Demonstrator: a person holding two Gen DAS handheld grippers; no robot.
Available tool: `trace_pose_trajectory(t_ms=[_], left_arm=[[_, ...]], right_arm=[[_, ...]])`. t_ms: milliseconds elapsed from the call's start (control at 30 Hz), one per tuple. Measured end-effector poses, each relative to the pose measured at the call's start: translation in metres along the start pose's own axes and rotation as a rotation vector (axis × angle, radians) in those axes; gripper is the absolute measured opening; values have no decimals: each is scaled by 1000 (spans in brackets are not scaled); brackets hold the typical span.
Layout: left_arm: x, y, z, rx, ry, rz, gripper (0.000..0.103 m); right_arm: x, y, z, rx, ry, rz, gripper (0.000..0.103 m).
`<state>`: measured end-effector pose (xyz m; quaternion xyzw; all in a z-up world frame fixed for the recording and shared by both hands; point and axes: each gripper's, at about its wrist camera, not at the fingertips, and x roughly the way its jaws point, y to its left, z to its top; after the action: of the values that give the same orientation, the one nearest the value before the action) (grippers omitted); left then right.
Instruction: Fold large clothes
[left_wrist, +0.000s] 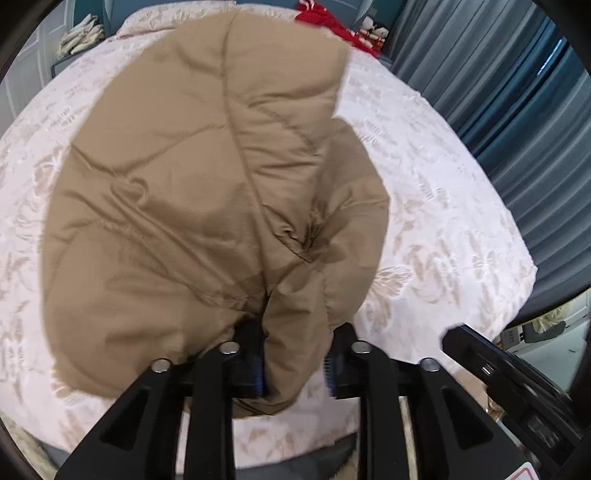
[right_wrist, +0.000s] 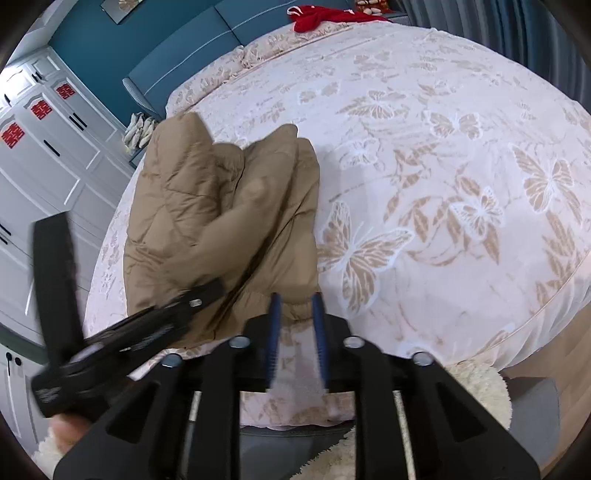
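The tan puffy coat (left_wrist: 207, 177) lies folded on the butterfly bedspread (right_wrist: 424, 192). A coat fold sits loose in the parted left gripper (left_wrist: 294, 363). The right gripper (right_wrist: 297, 339) is apart, empty. Only its view shows white cupboards (right_wrist: 48, 155).

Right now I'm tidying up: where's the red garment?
The red garment lies at the bed's far end by the blue headboard, beyond the tan jacket.

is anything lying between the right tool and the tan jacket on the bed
Nothing visible does. The right tool is open with only bare bedspread between it and the near cuffed edge of the tan jacket. The left tool sits off to the side, straddling a fold of the jacket.
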<state>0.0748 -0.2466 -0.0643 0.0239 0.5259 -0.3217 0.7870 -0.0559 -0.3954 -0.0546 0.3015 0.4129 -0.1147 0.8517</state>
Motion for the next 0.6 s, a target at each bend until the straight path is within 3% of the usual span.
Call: trace_pose_trajectory(t_ms=[67, 167, 233, 367, 433, 600], left_arm=[[-24, 9, -3, -30, -23, -53, 49], [-69, 22, -6, -67, -83, -141, 63], [-98, 35, -5, -65, -144, -140, 65], [-134, 79, 10, -106, -258, 65, 65], [-137, 101, 23, -153, -278, 166, 65], [-128, 144, 55, -223, -276, 316, 65]], right_arm=[[-4, 3, 2, -9, -13, 6, 24], [-9, 10, 6, -11, -27, 19, 31], [-10, 18, 12, -14, -36, 40, 31], [-10, 48, 32, -29, -65, 94, 51], [-3, 63, 45, -24, -72, 103, 53], [39, 101, 77, 11, -45, 72, 58]])
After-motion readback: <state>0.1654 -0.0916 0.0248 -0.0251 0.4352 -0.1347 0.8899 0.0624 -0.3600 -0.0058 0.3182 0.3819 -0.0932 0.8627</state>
